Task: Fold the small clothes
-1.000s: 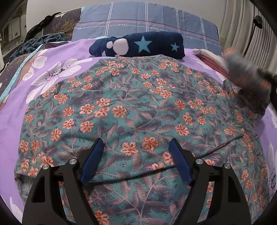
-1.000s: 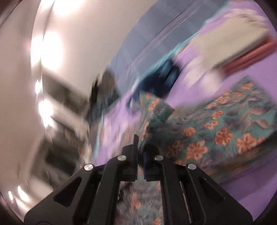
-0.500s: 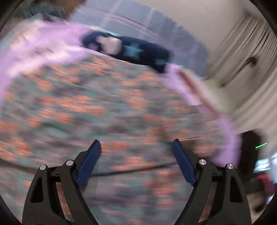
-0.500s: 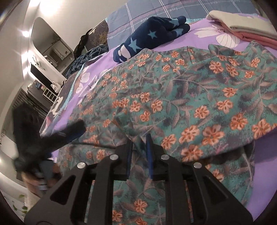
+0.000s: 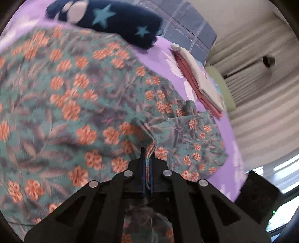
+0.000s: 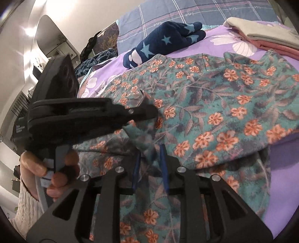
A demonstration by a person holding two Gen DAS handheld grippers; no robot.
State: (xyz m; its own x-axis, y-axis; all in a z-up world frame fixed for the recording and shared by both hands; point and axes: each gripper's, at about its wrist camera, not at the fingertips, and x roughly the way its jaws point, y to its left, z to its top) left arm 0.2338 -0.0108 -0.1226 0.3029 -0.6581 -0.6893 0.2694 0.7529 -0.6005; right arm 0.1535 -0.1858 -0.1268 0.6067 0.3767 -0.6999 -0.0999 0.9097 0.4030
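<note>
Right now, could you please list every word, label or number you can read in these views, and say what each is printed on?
"love": repeated along the stripes of the grey-blue checked pillowcase, right wrist view.
White lettering on the dark box at the left edge: too small and blurred to read.
Nothing readable in the left wrist view.

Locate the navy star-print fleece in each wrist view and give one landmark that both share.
Left wrist: navy star-print fleece at the top, left of centre, beyond the floral garment.
Right wrist: fleece at the top centre.
Shared landmark: the folded pink and cream stack, to its right in both.
</note>
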